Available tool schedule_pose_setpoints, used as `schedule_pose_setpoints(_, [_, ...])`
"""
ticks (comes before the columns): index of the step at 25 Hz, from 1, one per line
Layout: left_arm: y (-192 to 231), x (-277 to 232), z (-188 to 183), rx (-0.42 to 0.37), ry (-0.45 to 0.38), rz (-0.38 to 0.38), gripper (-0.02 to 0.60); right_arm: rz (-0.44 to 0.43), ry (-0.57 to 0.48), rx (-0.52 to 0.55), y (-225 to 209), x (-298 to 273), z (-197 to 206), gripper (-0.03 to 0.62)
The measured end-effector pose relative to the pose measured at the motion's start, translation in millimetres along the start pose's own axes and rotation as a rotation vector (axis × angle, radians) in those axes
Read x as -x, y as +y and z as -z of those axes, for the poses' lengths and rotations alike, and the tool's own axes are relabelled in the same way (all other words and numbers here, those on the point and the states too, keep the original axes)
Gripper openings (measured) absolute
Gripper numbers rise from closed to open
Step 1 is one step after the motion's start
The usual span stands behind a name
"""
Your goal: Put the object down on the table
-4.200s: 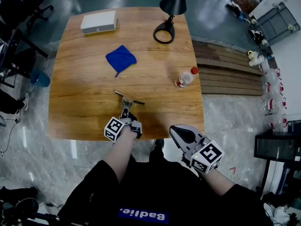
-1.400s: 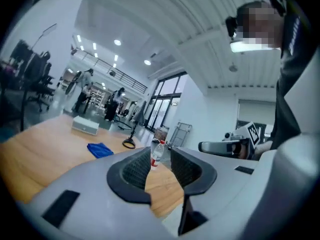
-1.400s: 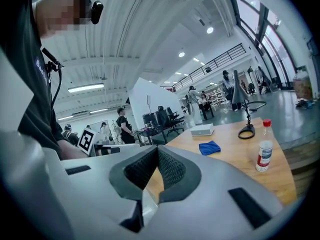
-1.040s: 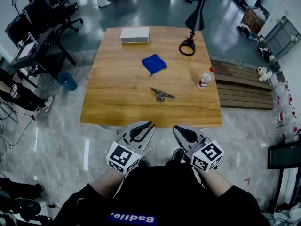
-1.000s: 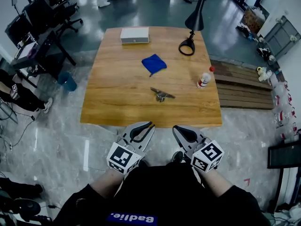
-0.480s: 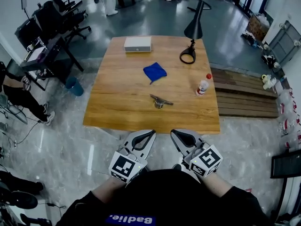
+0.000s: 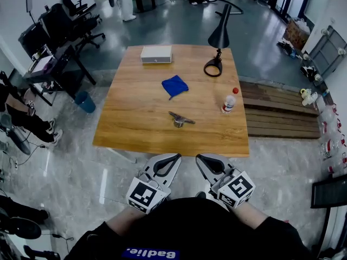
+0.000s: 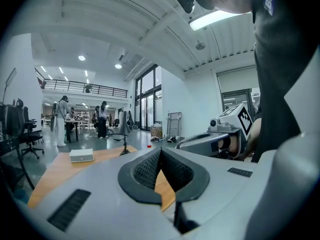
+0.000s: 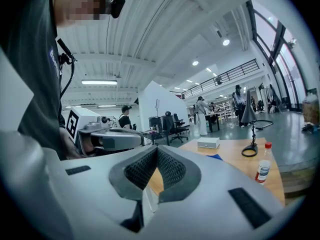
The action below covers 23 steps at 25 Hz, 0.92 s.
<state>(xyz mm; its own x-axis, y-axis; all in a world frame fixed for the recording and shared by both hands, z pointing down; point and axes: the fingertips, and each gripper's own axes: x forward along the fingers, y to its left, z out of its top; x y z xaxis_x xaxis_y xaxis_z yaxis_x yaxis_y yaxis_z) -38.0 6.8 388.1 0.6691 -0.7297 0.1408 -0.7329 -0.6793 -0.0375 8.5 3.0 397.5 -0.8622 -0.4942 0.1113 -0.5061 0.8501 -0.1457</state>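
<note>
Lying loose on the brown wooden table (image 7: pixel 130 129), the small grey metal piece with a crossbar (image 7: pixel 180 119) sits between the folded blue cloth (image 7: pixel 174 85) and the near edge. The left gripper (image 7: pixel 177 157) and the right gripper (image 7: pixel 199 157) hang side by side off that edge, well apart from the piece. Each is clenched tip to tip on nothing. A clear plastic bottle with a red cap (image 7: pixel 229 101) stands right of the piece. A black desk lamp (image 7: pixel 216 47) and a flat white box (image 7: pixel 156 53) stand at the far side.
</note>
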Motion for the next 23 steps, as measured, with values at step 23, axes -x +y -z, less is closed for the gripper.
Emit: schedule_pose_setpoints(23, [-9.2, 19.0, -1.7, 0.018, -0.007, 0.020, 0.008, 0.011, 0.020, 0.002, 14.1, 4.4, 1.1, 0.005])
